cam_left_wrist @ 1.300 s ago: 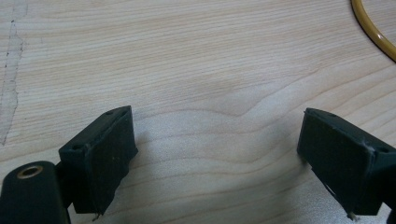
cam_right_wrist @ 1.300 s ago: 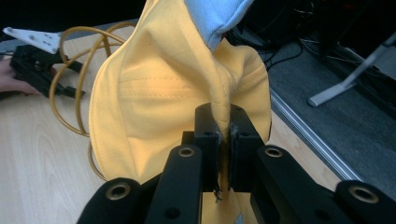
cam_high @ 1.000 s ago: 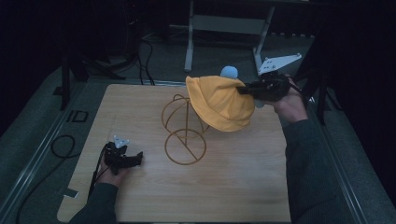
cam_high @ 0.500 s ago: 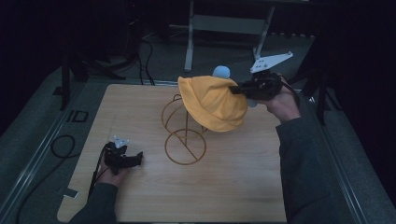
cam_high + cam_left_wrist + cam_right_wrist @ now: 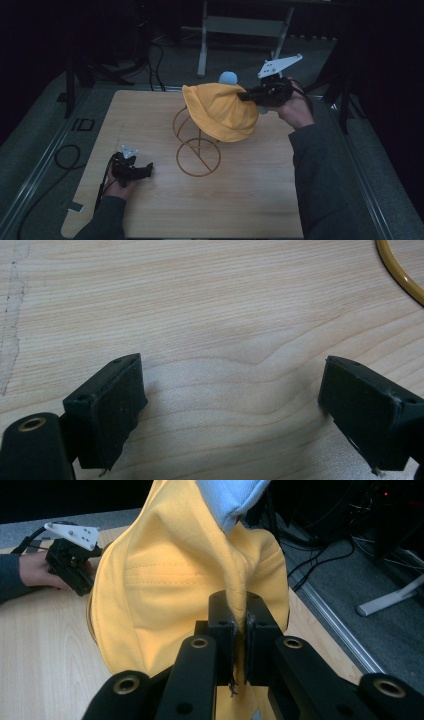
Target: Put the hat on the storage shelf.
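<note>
A yellow fabric hat point(image 5: 220, 110) with a pale blue part point(image 5: 228, 78) at its top hangs over the upper loops of a gold wire stand point(image 5: 198, 157) in the middle of the table. My right gripper point(image 5: 245, 96) is shut on a fold of the hat point(image 5: 200, 585), the cloth pinched between its pads point(image 5: 239, 622). Over at the table's near left, my left gripper point(image 5: 148, 171) rests open just above the wood, its fingers point(image 5: 112, 400) wide apart with nothing between them. A curve of the stand's base ring point(image 5: 397, 272) shows in the left gripper view.
The wooden table point(image 5: 150, 120) has dark floor on all sides, with cables point(image 5: 65, 157) at its left edge. A metal frame point(image 5: 240, 27) stands beyond the far edge. Bare wood lies in front of the stand.
My right gripper has carried the hat up and to the left, so it now sits over the stand's top. The left gripper has stayed put.
</note>
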Demonstrator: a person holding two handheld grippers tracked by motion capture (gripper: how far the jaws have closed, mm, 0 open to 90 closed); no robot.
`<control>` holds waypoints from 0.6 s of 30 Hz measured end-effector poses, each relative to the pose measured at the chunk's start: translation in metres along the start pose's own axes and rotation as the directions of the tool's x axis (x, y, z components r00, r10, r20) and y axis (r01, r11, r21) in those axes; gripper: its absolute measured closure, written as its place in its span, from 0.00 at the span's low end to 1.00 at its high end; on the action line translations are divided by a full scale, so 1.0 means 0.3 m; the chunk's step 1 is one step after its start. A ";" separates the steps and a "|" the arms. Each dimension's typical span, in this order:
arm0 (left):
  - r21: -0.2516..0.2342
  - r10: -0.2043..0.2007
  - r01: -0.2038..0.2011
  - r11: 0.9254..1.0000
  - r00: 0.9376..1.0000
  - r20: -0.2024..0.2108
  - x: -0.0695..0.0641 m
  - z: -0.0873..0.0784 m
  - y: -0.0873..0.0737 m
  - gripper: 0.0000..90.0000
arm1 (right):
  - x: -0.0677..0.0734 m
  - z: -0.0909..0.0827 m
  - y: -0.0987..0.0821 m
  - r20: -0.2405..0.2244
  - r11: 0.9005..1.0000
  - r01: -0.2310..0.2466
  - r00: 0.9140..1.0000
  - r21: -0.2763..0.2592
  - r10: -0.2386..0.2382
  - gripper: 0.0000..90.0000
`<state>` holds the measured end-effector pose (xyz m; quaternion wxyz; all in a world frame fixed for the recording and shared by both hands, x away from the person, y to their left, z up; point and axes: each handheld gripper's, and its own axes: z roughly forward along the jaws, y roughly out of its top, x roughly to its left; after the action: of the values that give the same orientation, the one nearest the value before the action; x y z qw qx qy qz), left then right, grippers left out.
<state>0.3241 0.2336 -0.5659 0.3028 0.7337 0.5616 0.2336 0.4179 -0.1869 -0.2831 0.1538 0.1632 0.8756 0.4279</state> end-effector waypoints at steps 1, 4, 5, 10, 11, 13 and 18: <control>0.000 0.000 0.000 1.000 1.000 0.000 0.000 0.000 0.000 0.13 | 0.001 0.003 0.003 0.000 1.000 0.005 1.000 -0.002 -0.005 0.94; -0.002 -0.002 0.002 1.000 1.000 -0.001 0.000 0.000 0.000 0.13 | 0.008 0.014 0.014 -0.007 1.000 0.010 1.000 0.001 -0.010 0.94; -0.002 -0.002 0.002 1.000 1.000 -0.001 0.000 0.000 0.000 0.13 | 0.010 0.018 0.018 -0.008 1.000 0.014 1.000 0.003 -0.014 0.94; -0.002 -0.002 0.002 1.000 1.000 0.000 0.000 0.000 0.000 0.13 | 0.022 0.038 0.039 -0.025 1.000 0.024 0.999 0.008 -0.024 0.94; -0.002 -0.002 0.002 1.000 1.000 0.000 0.000 0.000 0.000 0.13 | 0.026 0.043 0.043 -0.027 1.000 0.029 0.999 0.011 -0.029 0.94; -0.002 -0.002 0.002 1.000 1.000 0.000 0.000 0.000 0.000 0.13 | 0.033 0.053 0.053 -0.031 0.999 0.037 0.999 0.014 -0.036 0.94; -0.002 -0.002 0.002 1.000 1.000 0.000 0.000 0.000 0.000 0.13 | 0.050 0.083 0.077 -0.047 0.998 0.054 0.997 0.022 -0.053 0.94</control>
<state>0.3242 0.2335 -0.5660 0.3039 0.7328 0.5621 0.2338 0.4181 -0.1498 -0.2812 0.1430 0.1314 0.8879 0.4171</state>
